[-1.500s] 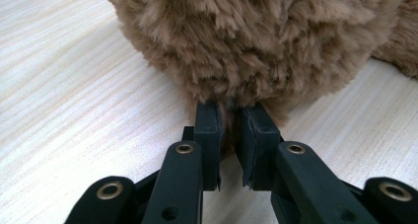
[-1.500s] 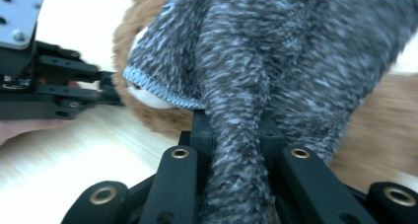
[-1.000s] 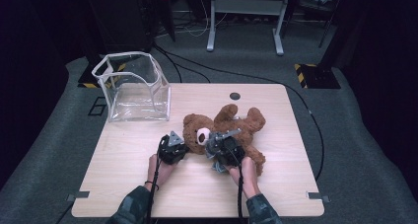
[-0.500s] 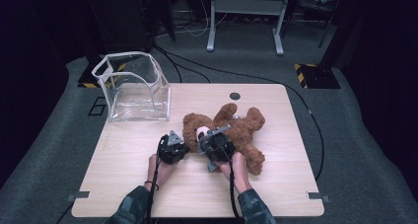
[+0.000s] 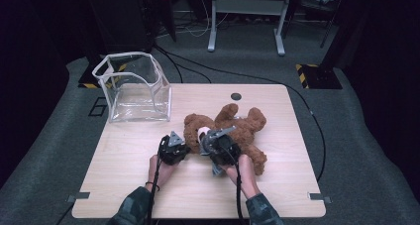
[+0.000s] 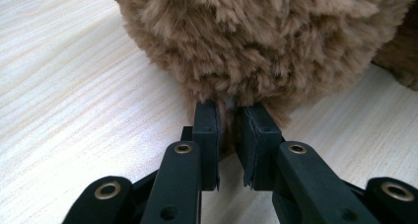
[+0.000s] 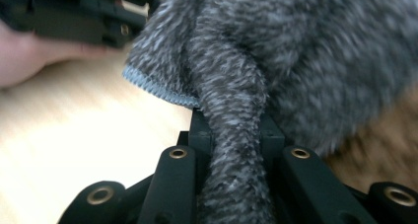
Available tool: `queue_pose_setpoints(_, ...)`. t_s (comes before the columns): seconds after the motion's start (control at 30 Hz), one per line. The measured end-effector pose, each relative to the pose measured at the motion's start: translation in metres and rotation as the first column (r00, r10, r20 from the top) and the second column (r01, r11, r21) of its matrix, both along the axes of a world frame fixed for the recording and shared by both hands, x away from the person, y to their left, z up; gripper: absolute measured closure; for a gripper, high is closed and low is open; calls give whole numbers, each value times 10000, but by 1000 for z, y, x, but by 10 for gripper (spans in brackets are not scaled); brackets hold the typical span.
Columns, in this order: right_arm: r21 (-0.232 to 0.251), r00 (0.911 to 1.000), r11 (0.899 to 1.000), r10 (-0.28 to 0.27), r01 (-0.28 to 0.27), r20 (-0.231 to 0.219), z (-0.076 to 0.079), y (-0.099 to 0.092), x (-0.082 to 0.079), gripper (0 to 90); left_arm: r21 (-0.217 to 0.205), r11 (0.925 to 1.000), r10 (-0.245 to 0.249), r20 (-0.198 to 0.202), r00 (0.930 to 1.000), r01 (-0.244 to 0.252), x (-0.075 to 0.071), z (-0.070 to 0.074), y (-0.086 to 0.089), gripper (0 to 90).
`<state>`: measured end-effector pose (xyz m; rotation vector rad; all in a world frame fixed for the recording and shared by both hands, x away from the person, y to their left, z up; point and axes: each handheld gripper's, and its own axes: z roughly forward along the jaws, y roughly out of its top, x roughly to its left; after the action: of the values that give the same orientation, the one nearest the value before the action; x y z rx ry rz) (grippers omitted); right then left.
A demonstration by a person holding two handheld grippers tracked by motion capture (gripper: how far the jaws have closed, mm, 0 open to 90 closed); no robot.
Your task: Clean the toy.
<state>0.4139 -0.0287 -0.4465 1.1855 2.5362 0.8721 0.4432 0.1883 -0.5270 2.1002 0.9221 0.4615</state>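
A brown teddy bear (image 5: 242, 128) lies on its back on the wooden table (image 5: 297, 185), head toward the left. My left gripper (image 5: 184, 145) is beside the bear's head; in the left gripper view its jaws (image 6: 229, 110) are shut on a tuft of the bear's brown fur (image 6: 256, 36). My right gripper (image 5: 207, 144) lies over the bear's chest. Its jaws (image 7: 231, 120) are shut on a rolled strip of grey knitted fabric (image 7: 296, 46), which drapes across the bear. The left gripper (image 7: 84, 12) and the hand holding it show at the top left of the right gripper view.
A clear plastic box (image 5: 133, 88) with a white rim stands open at the table's back left corner. A small black round cap (image 5: 236, 96) sits in the tabletop near the back edge. Cables run over the grey floor behind the table.
My right gripper has shifted left across the bear, closer to the left gripper, carrying the grey fabric with it. The left gripper has stayed where it was.
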Motion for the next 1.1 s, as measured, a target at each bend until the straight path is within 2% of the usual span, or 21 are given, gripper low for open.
queue_pose_setpoints(0.1, 51, 9999, 10000, -13, 13, -125, -9, 8, 8, 756, 24, 10000, -29, -43, 10000, 29, 0, 0, 0, 782)
queue_pose_setpoints(0.17, -370, 9996, 9990, -247, 242, -140, -21, 13, 13, 757, 57, 10000, -46, -77, 10000, 46, 0, 1, 1, 782)
queue_pose_setpoints(0.2, -535, 9971, 9970, -578, 551, -498, -30, 12, 14, 762, 68, 10000, -42, -62, 10000, 43, 0, 1, 1, 783)
queue_pose_setpoints(0.23, -535, 9971, 9970, -578, 551, -498, -30, 12, 14, 762, 68, 10000, -42, -62, 10000, 43, 0, 1, 1, 783)
queue_pose_setpoints(0.33, -1152, 9969, 9916, -641, 585, -452, -33, 9, 2, 768, 71, 10000, -26, -63, 10000, 26, 0, 1, 1, 783)
queue_pose_setpoints(0.37, -1152, 9969, 9916, -641, 585, -452, -33, 9, 2, 768, 71, 10000, -26, -63, 10000, 26, 0, 1, 1, 783)
queue_pose_setpoints(0.4, -1514, 9971, 9880, -406, 305, -640, -36, 5, -4, 770, 73, 10000, -21, -63, 10000, 21, 0, 1, 1, 783)
queue_pose_setpoints(0.47, -1671, 9952, 9856, -412, 258, -893, -38, 3, -8, 770, 71, 10000, -26, -58, 10000, 26, 0, 1, 1, 783)
queue_pose_setpoints(0.5, -1717, 9931, 9851, -230, 29, -1153, -41, -4, -15, 770, 66, 10000, -12, -61, 10000, 12, 0, 1, 1, 783)
queue_pose_setpoints(0.57, -1256, 9905, 9920, -260, 89, -1348, -36, -15, -21, 770, 58, 10000, 5, -27, 10000, -5, 0, 0, 0, 783)
queue_pose_setpoints(0.63, -974, 9914, 9952, -249, 123, -1286, -32, -21, -23, 769, 73, 10000, -15, -58, 10000, 15, 0, 1, 1, 783)
queue_pose_setpoints(0.67, -312, 9950, 9993, -236, 207, -966, -18, -36, -28, 769, 59, 10000, 5, -37, 10000, -5, 0, 0, 0, 783)
queue_pose_setpoints(0.7, -312, 9950, 9993, -236, 207, -966, -18, -36, -28, 769, 59, 10000, 5, -37, 10000, -5, 0, 0, 0, 783)
queue_pose_setpoints(0.73, 314, 9987, 9984, -457, 464, -233, 0, -49, -30, 768, 32, 10000, 10, -52, 10000, -10, 0, 0, 0, 783)
queue_pose_setpoints(0.77, 314, 9987, 9984, -457, 464, -233, 0, -49, -30, 768, 32, 10000, 10, -52, 10000, -10, 0, 0, 0, 783)
queue_pose_setpoints(0.8, 560, 9930, 9935, -1027, 995, 590, 15, -58, -30, 768, 26, 10000, 9, -70, 10000, -9, 0, 0, 0, 783)
queue_pose_setpoints(0.83, 560, 9930, 9935, -1027, 995, 590, 15, -58, -30, 768, 26, 10000, 9, -70, 10000, -9, 0, 0, 0, 783)
queue_pose_setpoints(0.93, 599, 9827, 9897, -1365, 1299, 1255, 24, -64, -22, 767, 64, 10000, -2, -14, 10000, 2, 0, 0, 0, 783)
queue_pose_setpoints(0.97, 326, 9828, 9913, -1310, 1278, 1303, 23, -64, -18, 768, 66, 10000, 0, -11, 10000, 0, 0, 0, 0, 783)
queue_pose_setpoints(1.0, -403, 9811, 9874, -1470, 1531, 1255, 11, -58, -10, 769, 65, 10000, 0, -9, 10000, 1, 0, 0, 0, 783)
queue_pose_setpoints(1.1, -795, 9812, 9843, -1469, 1575, 1250, -3, -53, -3, 770, 69, 10000, 8, -3, 10000, -8, 0, 0, 0, 783)
